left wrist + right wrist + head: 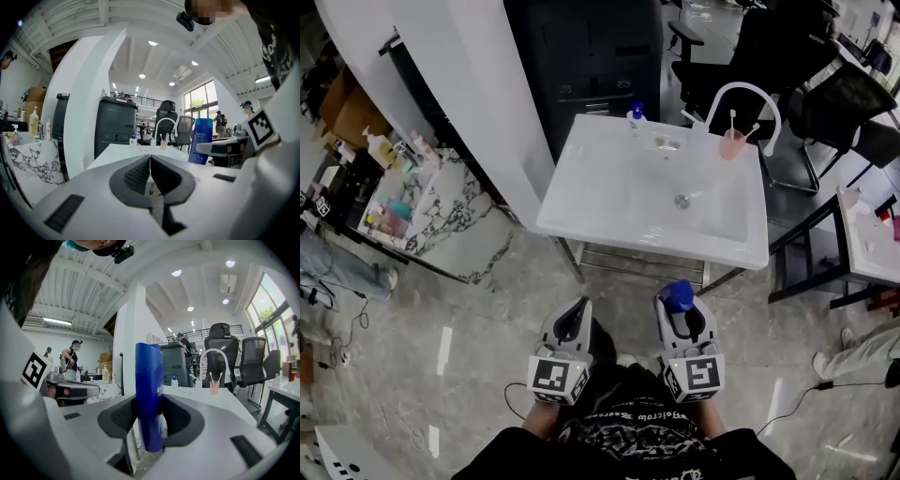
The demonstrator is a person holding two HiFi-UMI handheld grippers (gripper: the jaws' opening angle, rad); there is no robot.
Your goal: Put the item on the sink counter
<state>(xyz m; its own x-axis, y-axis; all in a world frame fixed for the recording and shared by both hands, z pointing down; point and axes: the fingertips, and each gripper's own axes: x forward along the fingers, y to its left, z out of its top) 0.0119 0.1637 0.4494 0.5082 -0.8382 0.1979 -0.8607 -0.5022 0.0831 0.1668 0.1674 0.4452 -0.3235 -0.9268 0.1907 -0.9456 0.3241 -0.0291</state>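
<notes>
- Head view: the bottle [679, 294] is in the right gripper [680, 311], well short of the sink [581, 220] and over the floor. The left gripper [575, 317] hangs beside it, equally short of the sink.
- Left gripper view: its jaws are pressed together with nothing between them.
- Right gripper view: the pads clamp the blue bottle, and much of it stands above them. I think it may tilt or slip on the way to the sink.
- A cup [214, 387] stands at the sink's far rim, and too long a reach could knock it over.
</notes>
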